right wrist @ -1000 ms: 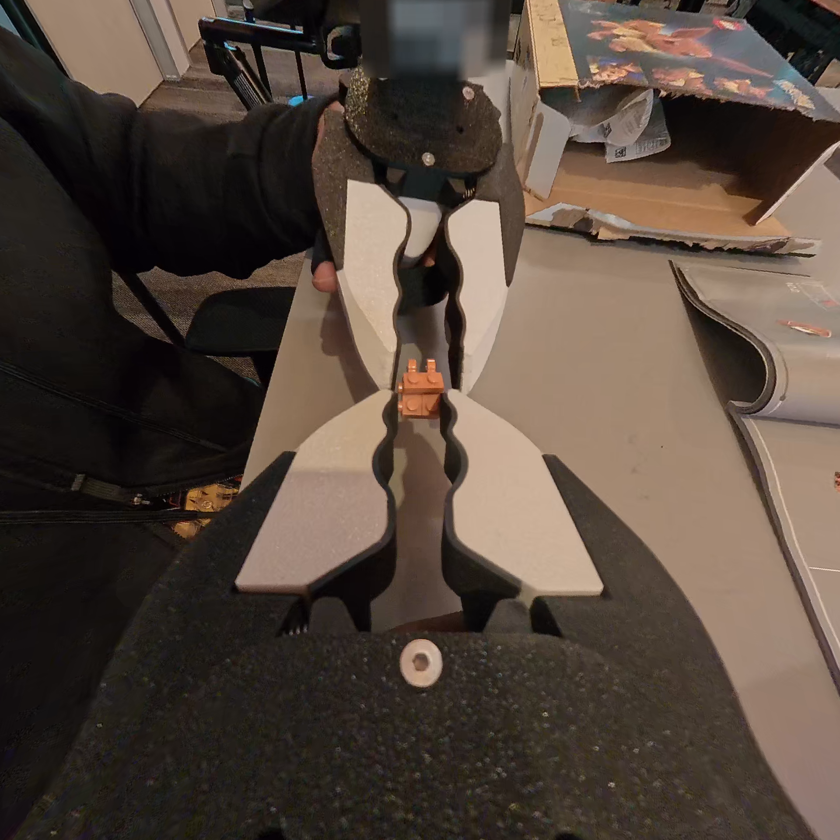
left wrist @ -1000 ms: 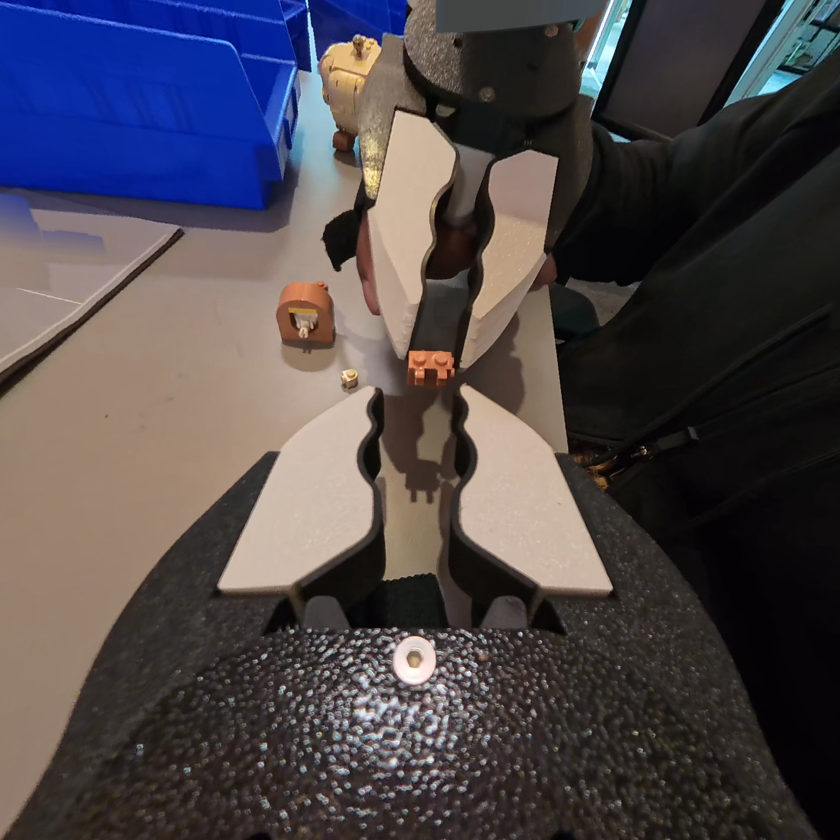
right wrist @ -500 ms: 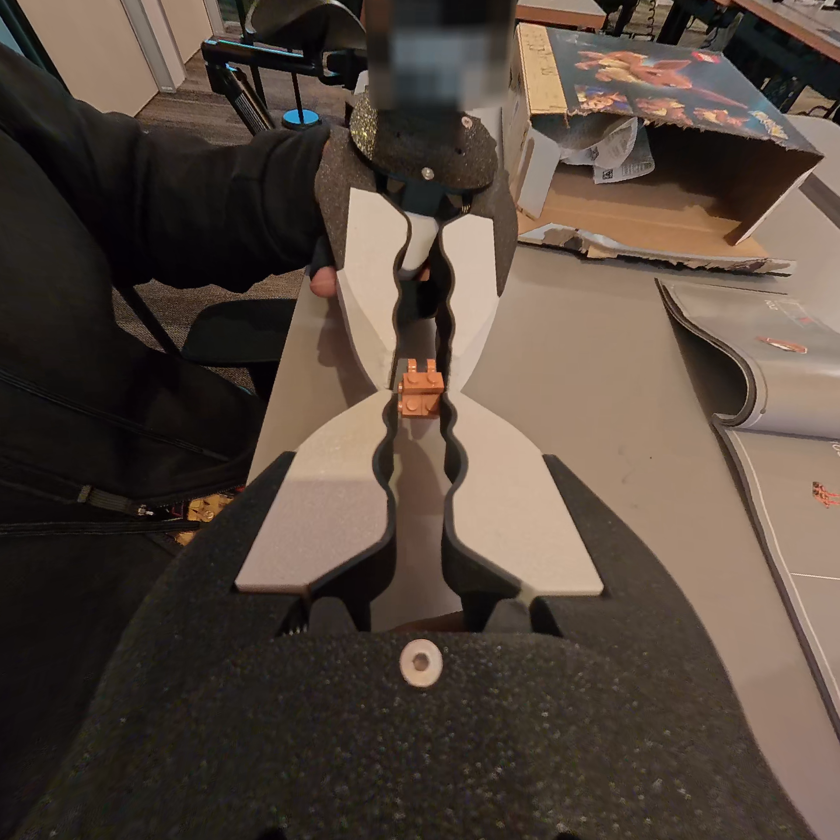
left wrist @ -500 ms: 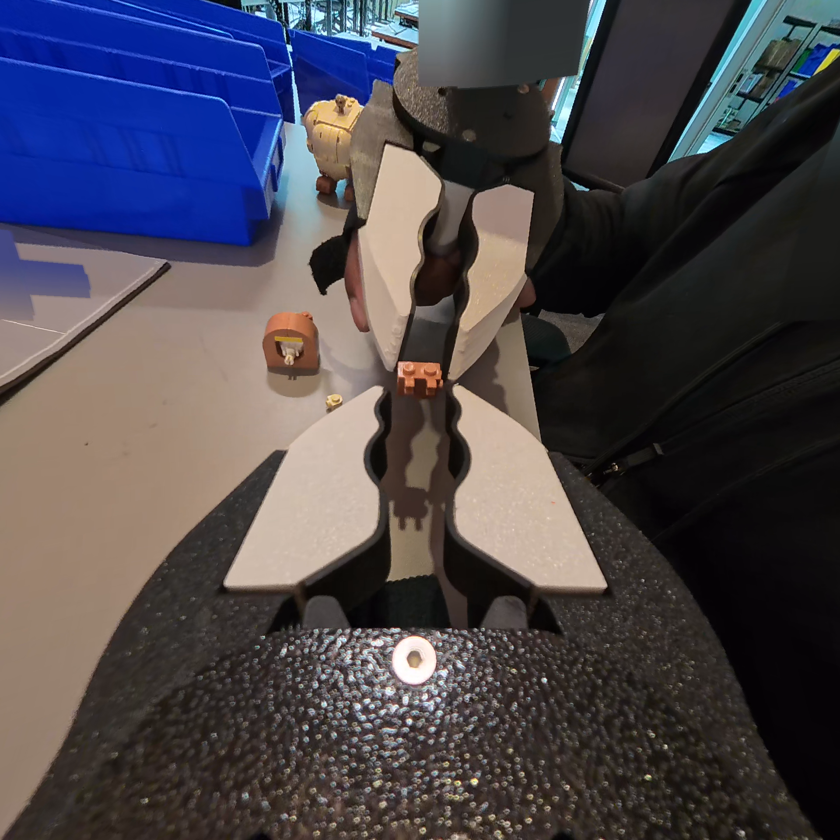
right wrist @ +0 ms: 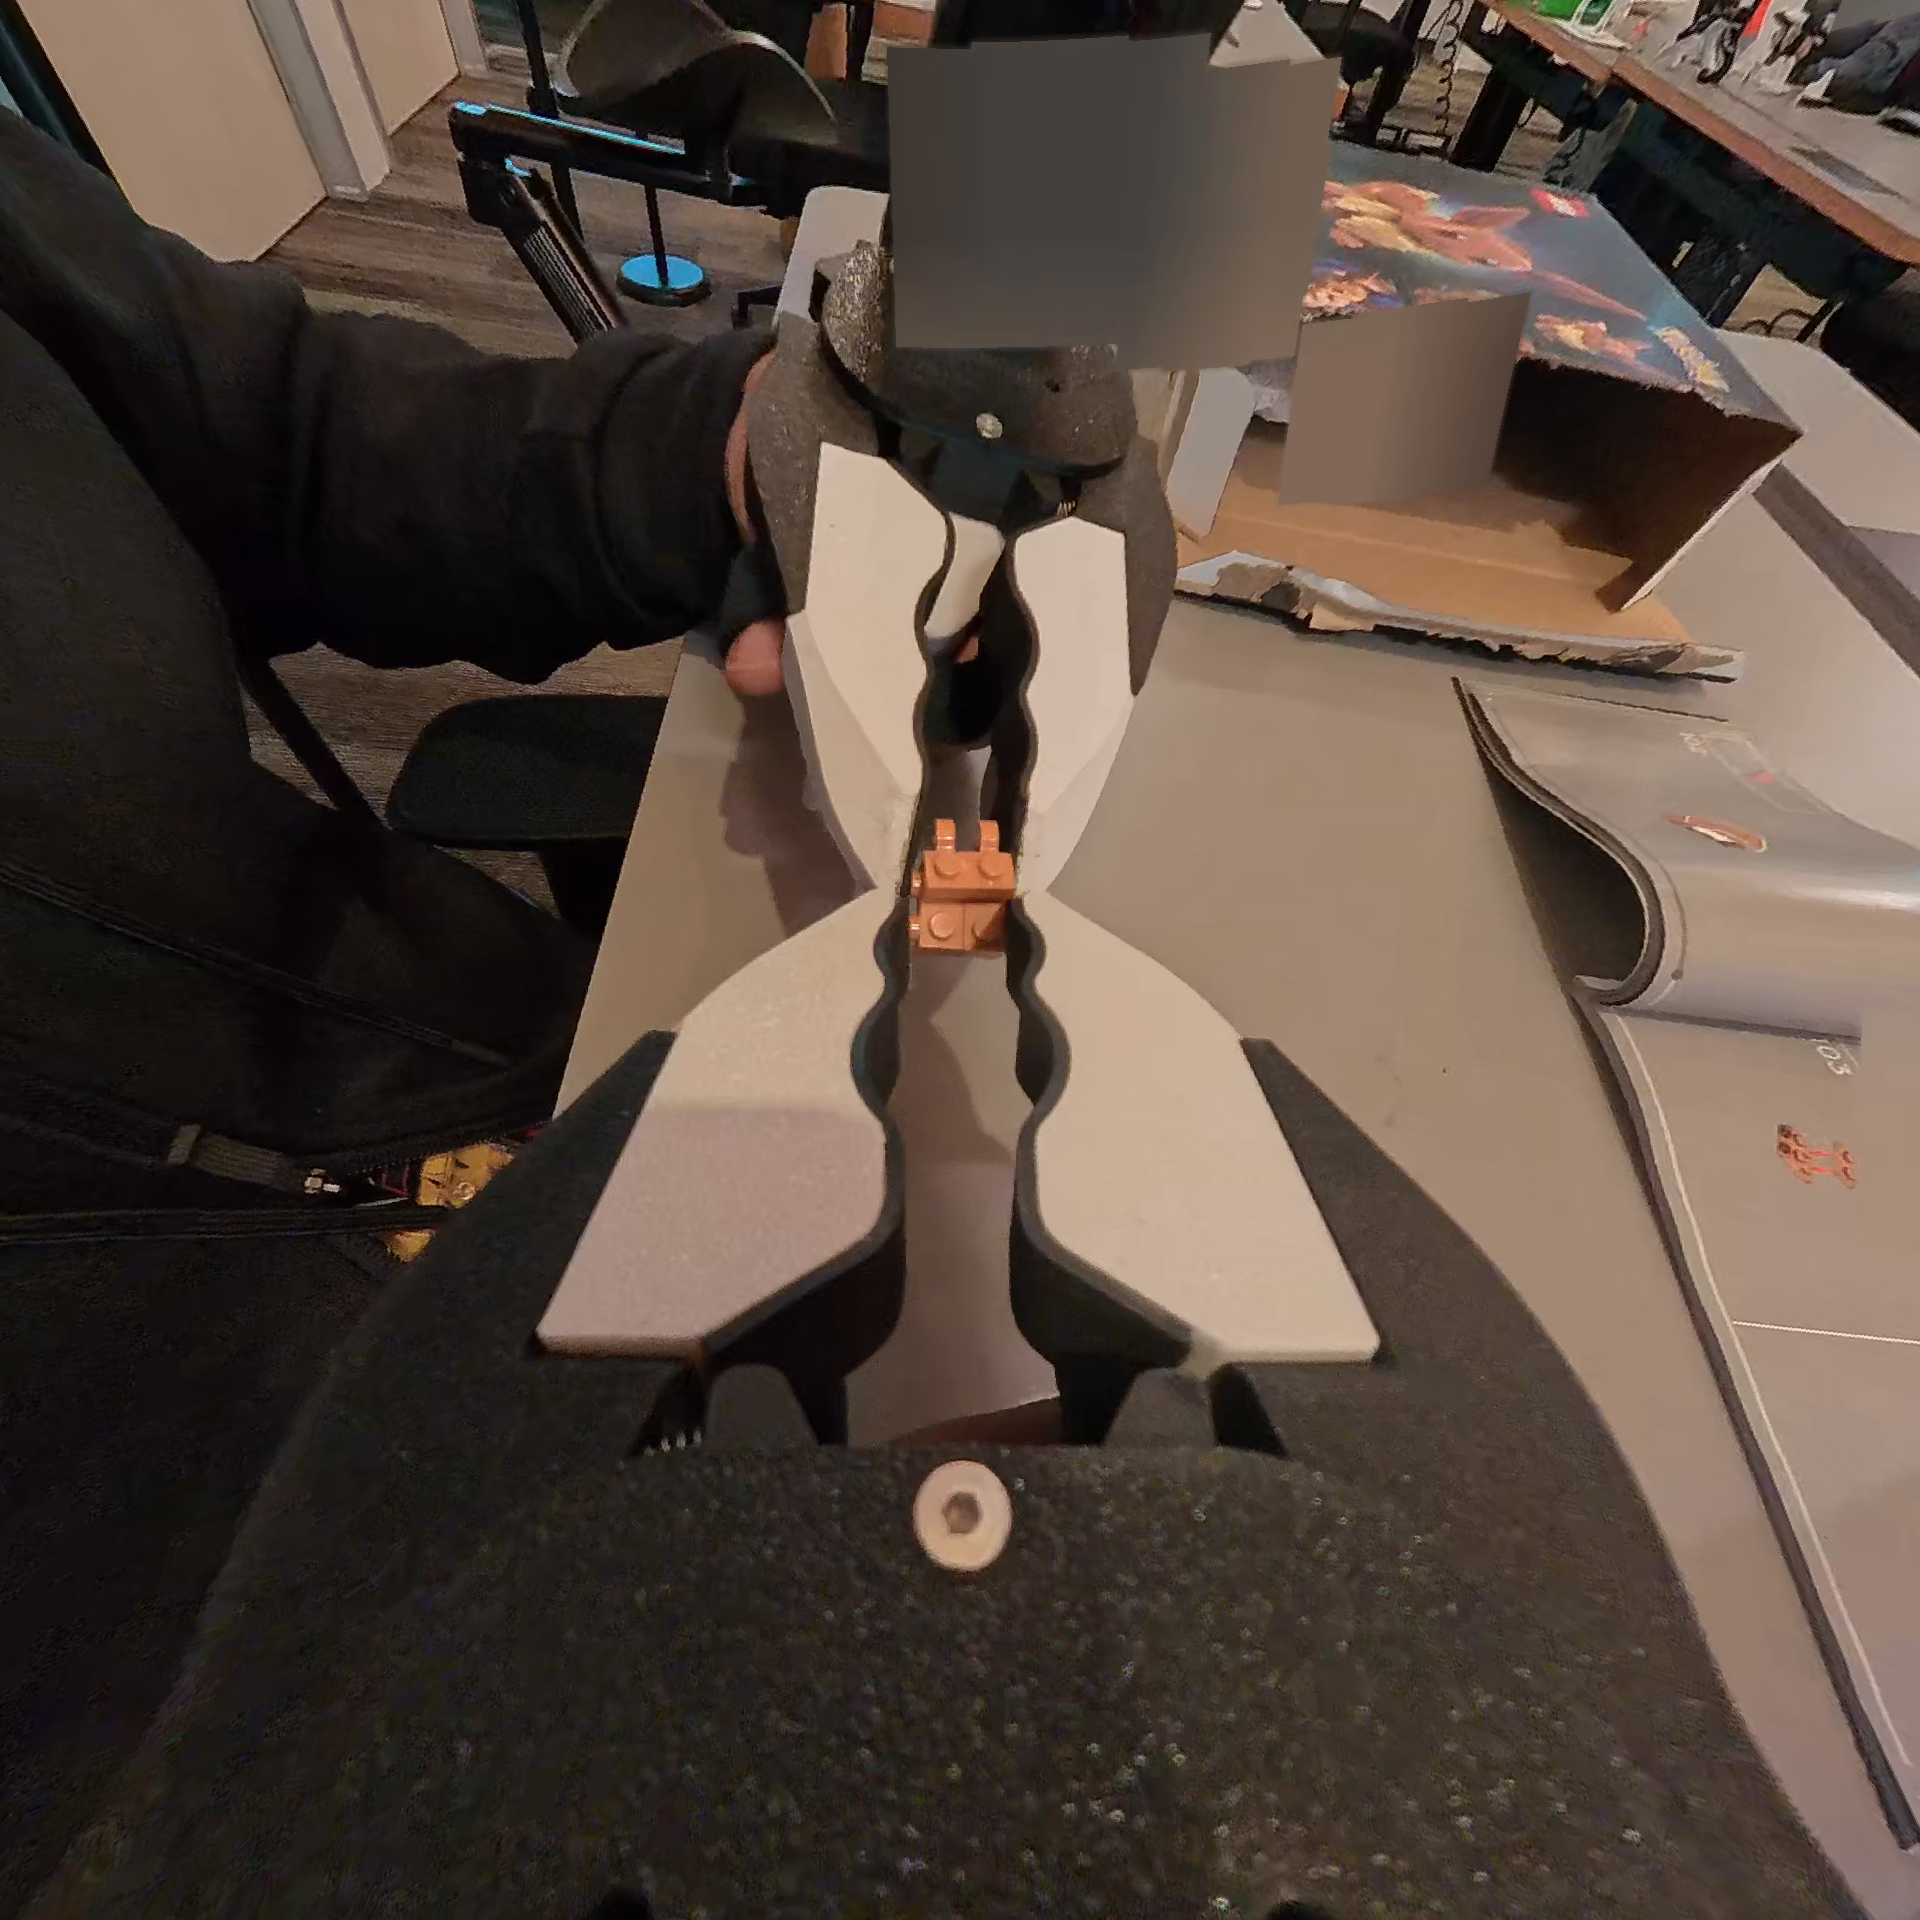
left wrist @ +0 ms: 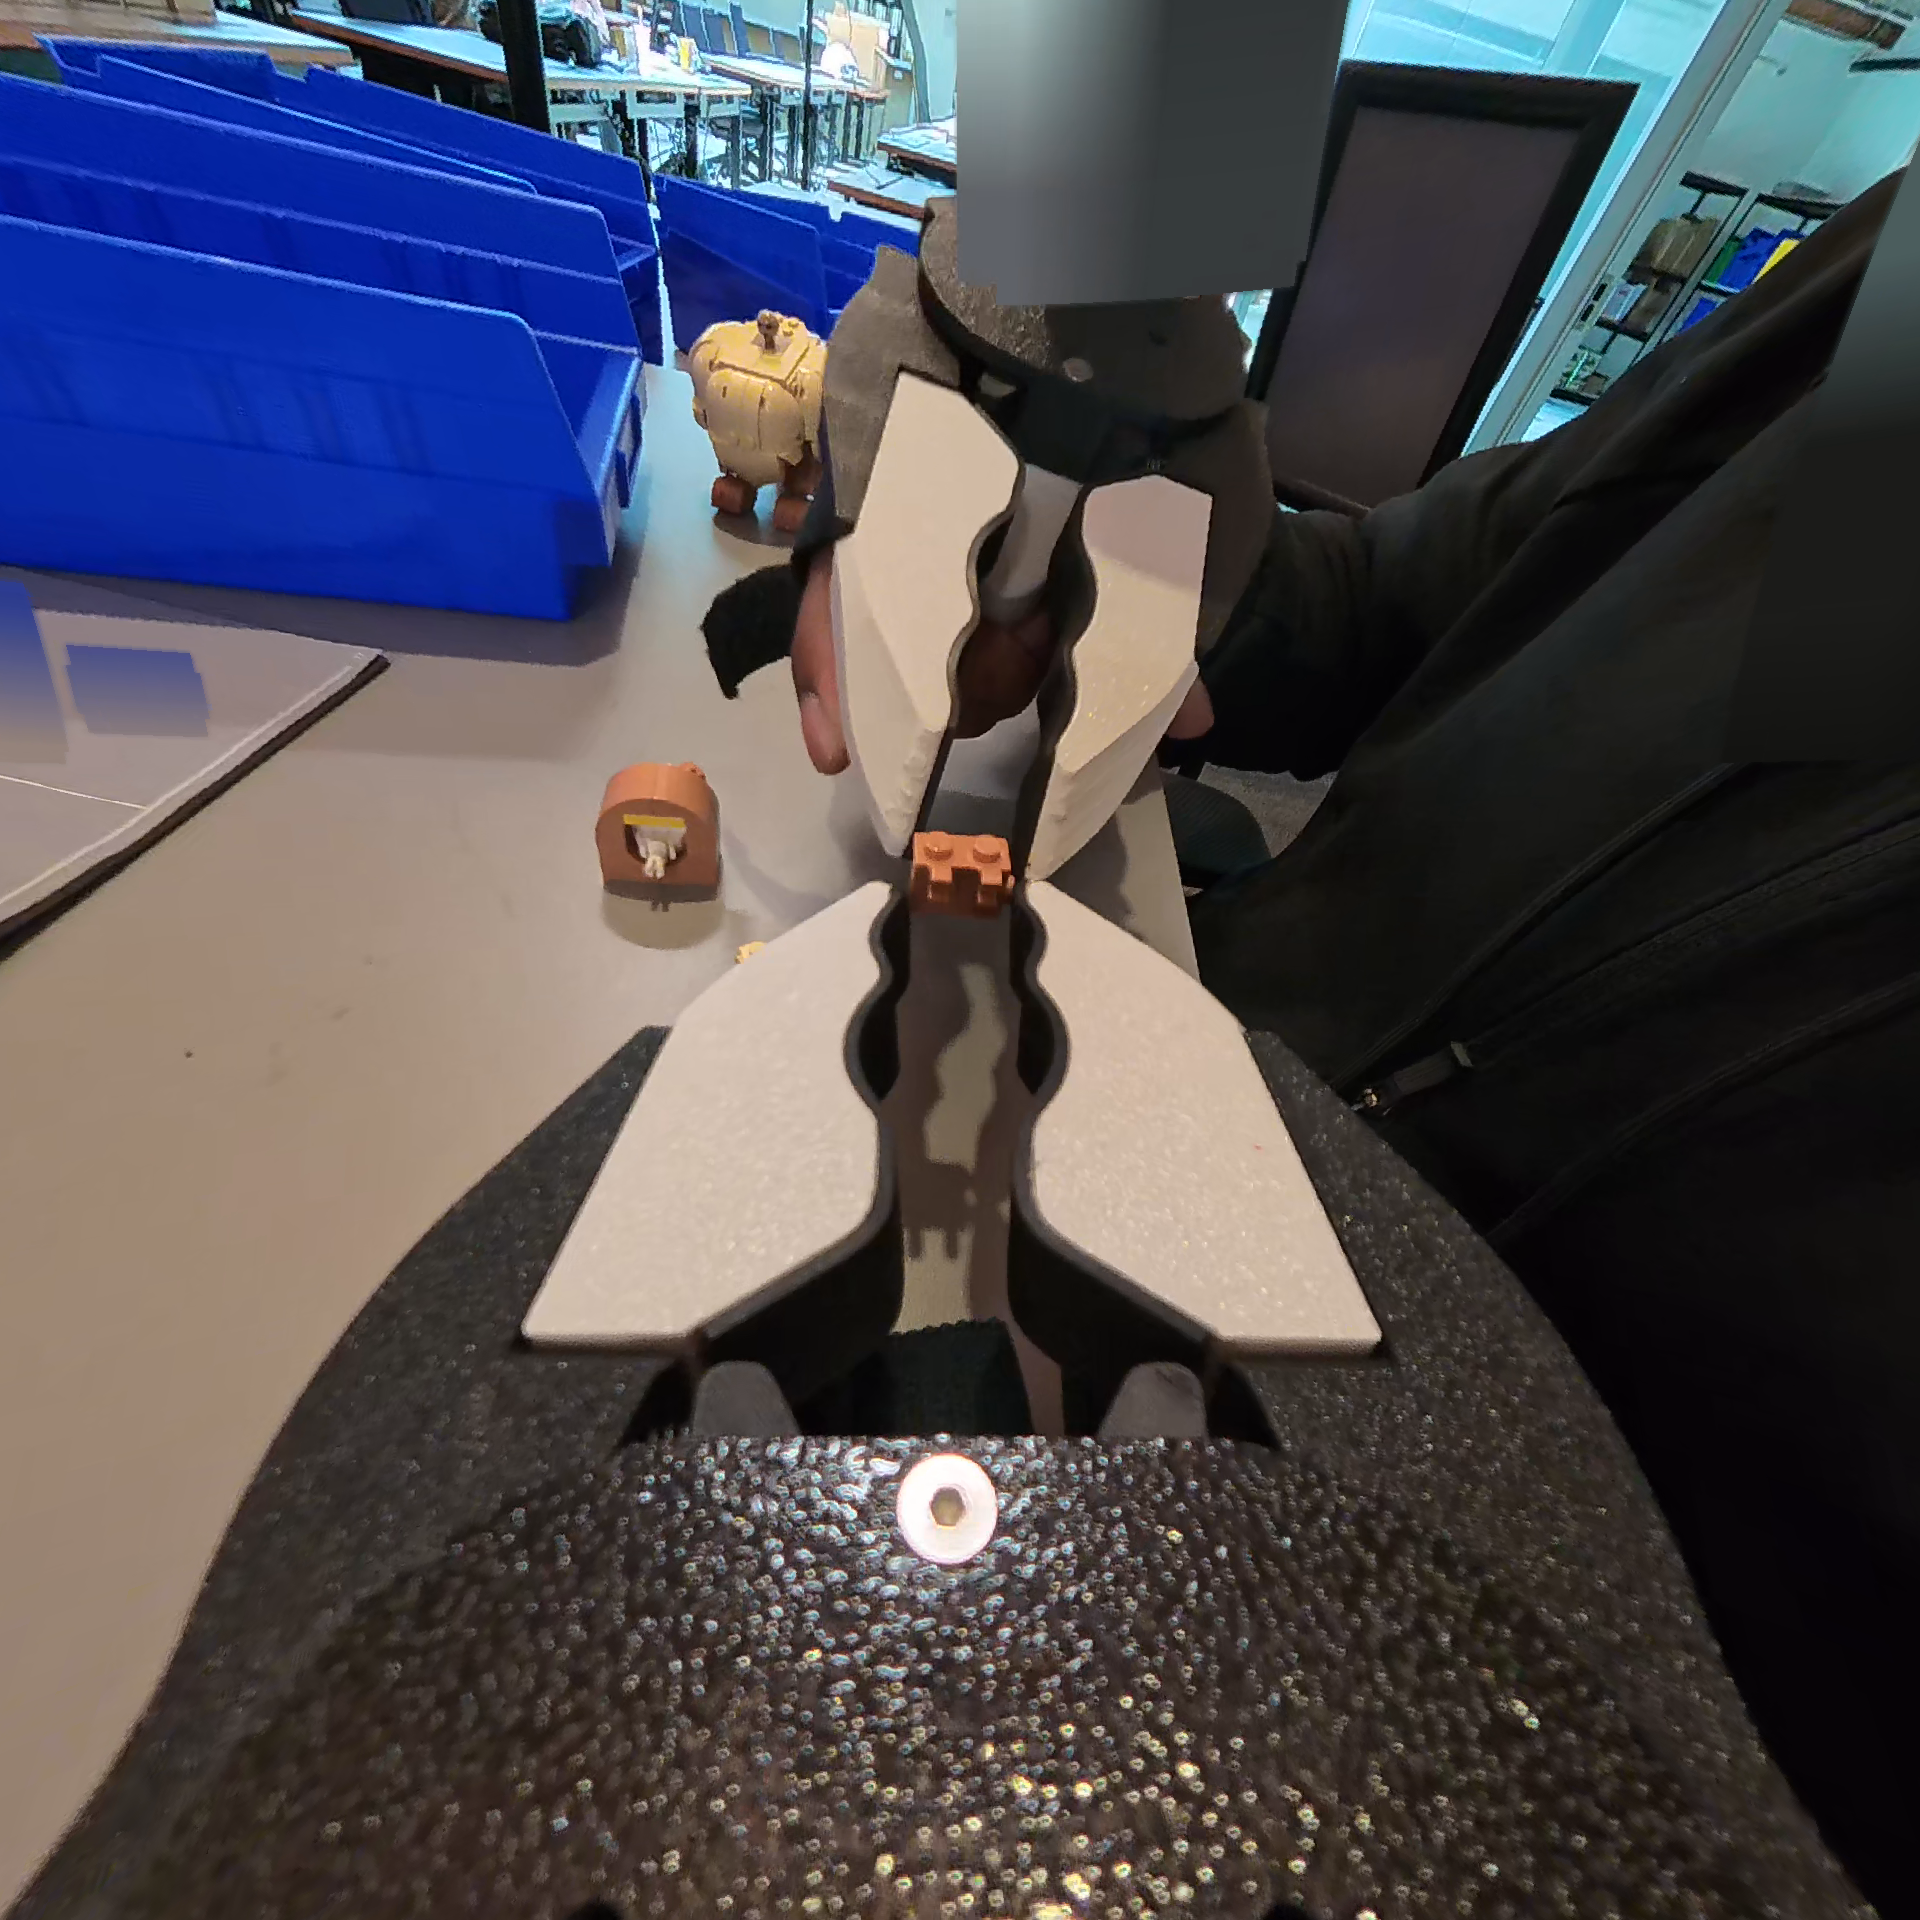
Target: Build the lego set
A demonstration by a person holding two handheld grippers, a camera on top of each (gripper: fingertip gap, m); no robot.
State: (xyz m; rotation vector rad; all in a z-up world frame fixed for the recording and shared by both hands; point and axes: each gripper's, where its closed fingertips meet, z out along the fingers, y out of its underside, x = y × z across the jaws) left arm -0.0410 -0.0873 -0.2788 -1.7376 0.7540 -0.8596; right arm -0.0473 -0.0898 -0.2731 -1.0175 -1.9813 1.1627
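A small orange-brown brick piece [left wrist: 961,873] hangs above the grey table [left wrist: 312,1039], between two grippers that face each other tip to tip. In the left wrist view my left gripper [left wrist: 958,902] is shut on its near end, with both pads against its sides. My right gripper [left wrist: 971,831] holds the far end. In the right wrist view my right gripper [right wrist: 956,930] is shut on the lower studded block of the brick piece [right wrist: 961,904]. The left gripper [right wrist: 961,836] grips the upper part with two clips.
A round brown brick part [left wrist: 658,836] and a tiny tan piece [left wrist: 748,951] lie on the table to the left. A tan brick figure [left wrist: 758,416] stands by blue bins [left wrist: 312,416]. An open cardboard box [right wrist: 1507,520] and a curled booklet [right wrist: 1714,883] lie to the right. Left and right tips are no more than a few centimetres apart.
My left gripper moved up to the brick piece and its jaws narrowed until the pads closed on it. My right gripper kept its hold throughout.
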